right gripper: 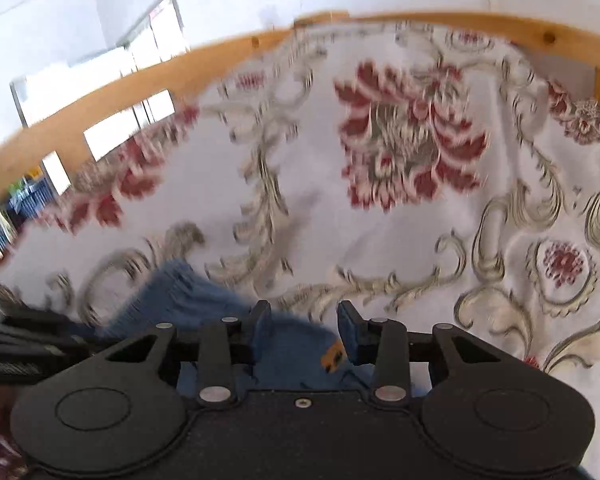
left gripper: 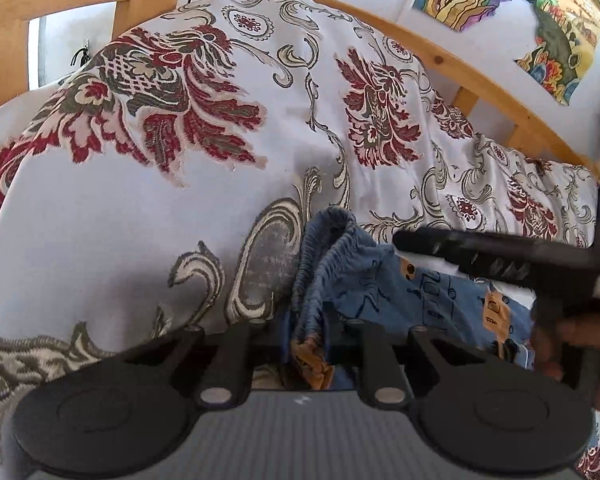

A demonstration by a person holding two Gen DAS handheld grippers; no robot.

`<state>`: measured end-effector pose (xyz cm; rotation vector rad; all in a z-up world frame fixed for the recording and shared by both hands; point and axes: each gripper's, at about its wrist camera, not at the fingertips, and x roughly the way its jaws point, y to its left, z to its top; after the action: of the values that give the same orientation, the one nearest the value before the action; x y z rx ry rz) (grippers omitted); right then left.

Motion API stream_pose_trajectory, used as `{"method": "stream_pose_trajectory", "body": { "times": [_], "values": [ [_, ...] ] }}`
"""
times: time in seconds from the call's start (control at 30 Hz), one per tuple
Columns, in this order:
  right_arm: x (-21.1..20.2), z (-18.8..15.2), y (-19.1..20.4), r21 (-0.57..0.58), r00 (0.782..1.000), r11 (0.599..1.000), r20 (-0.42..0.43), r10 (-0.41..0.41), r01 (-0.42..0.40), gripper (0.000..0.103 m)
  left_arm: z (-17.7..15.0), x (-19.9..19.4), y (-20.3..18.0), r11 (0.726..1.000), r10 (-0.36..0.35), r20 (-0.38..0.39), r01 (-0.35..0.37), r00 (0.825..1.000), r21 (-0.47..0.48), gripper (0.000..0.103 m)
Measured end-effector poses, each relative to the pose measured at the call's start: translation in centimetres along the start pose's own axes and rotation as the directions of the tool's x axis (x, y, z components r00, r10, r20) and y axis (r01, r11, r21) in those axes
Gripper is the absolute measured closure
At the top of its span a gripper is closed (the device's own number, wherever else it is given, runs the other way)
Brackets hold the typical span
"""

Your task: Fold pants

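Basically, biggest risk is the pants slipping or bunching mid-fold. The left gripper, bottom centre of the left wrist view, is clamped on the gathered elastic waistband, a thick ribbed wad w/ several layers; if only the outer layer is pinched, the rest could drop out and the fold go crooked. The right gripper has its jaws apart, straddling blue cloth w/o gripping, and its view is motion-blurred, so a quick closing could catch only a loose layer or snag the bedspread underneath.

Pants lie at bottom centre-right of the left wrist view, on the bed: soft blue fabric, denim-like, w/ dark line drawings and small orange patches, rumpled not flat. Bedspread is smooth pale woven cloth w/ red floral and grey-green scroll motifs. A pine bed rail curves along the top; it looks hard and glossy.
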<state>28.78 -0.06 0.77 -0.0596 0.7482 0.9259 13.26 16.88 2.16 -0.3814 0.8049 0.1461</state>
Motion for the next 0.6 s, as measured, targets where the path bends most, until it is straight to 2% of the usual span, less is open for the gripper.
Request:
{"method": "stream_pose_trajectory", "body": {
  "times": [0.07, 0.1, 0.2, 0.27, 0.3, 0.37, 0.4, 0.53, 0.6],
  "values": [
    [0.5, 0.7, -0.1, 0.033, 0.999, 0.999, -0.012, 0.040, -0.039, 0.061, 0.0, 0.0, -0.3, 1.000, 0.012, -0.003, -0.012, 1.000, 0.004, 0.082],
    [1.5, 0.9, 0.3, 0.019, 0.998, 0.999, -0.045, 0.040, -0.039, 0.059, 0.1, 0.0, -0.3, 1.000, 0.013, -0.006, -0.013, 1.000, 0.002, 0.082],
    [4.4, 0.6, 1.4, -0.024, 0.997, 0.999, -0.076, -0.035, 0.033, 0.057, 0.1, 0.0, -0.3, 1.000, 0.004, -0.011, -0.004, 1.000, -0.008, 0.081],
    [4.9, 0.4, 1.3, -0.004, 0.995, 0.996, -0.043, -0.092, 0.092, 0.053, 0.2, 0.1, -0.3, 1.000, 0.001, -0.017, -0.001, 1.000, -0.011, 0.079],
    [4.6, 0.5, 1.0, 0.016, 0.993, 0.994, -0.029, -0.112, 0.113, 0.053, 0.3, 0.1, -0.3, 1.000, -0.004, -0.020, 0.004, 1.000, -0.010, 0.075],
    [2.8, 0.7, 0.4, 0.054, 0.994, 0.992, 0.014, -0.112, 0.111, 0.049, 0.4, 0.1, -0.5, 1.000, -0.018, -0.026, 0.018, 0.999, -0.003, 0.069],
    [1.8, 0.7, 0.2, 0.054, 0.992, 0.991, 0.021, -0.121, 0.120, 0.044, 0.4, 0.1, -0.6, 1.000, -0.023, -0.028, 0.023, 0.999, -0.001, 0.063],
    [-3.1, -0.9, -0.1, 0.084, 0.986, 0.983, 0.019, -0.166, 0.164, 0.035, 0.5, 0.3, -1.4, 0.998, -0.050, -0.039, 0.052, 0.998, 0.026, 0.040],
    [-5.5, -2.7, 0.3, 0.093, 0.978, 0.974, 0.006, -0.207, 0.205, 0.034, 0.5, 0.4, -1.8, 0.998, -0.050, -0.043, 0.052, 0.998, 0.043, 0.037]
  ]
}}
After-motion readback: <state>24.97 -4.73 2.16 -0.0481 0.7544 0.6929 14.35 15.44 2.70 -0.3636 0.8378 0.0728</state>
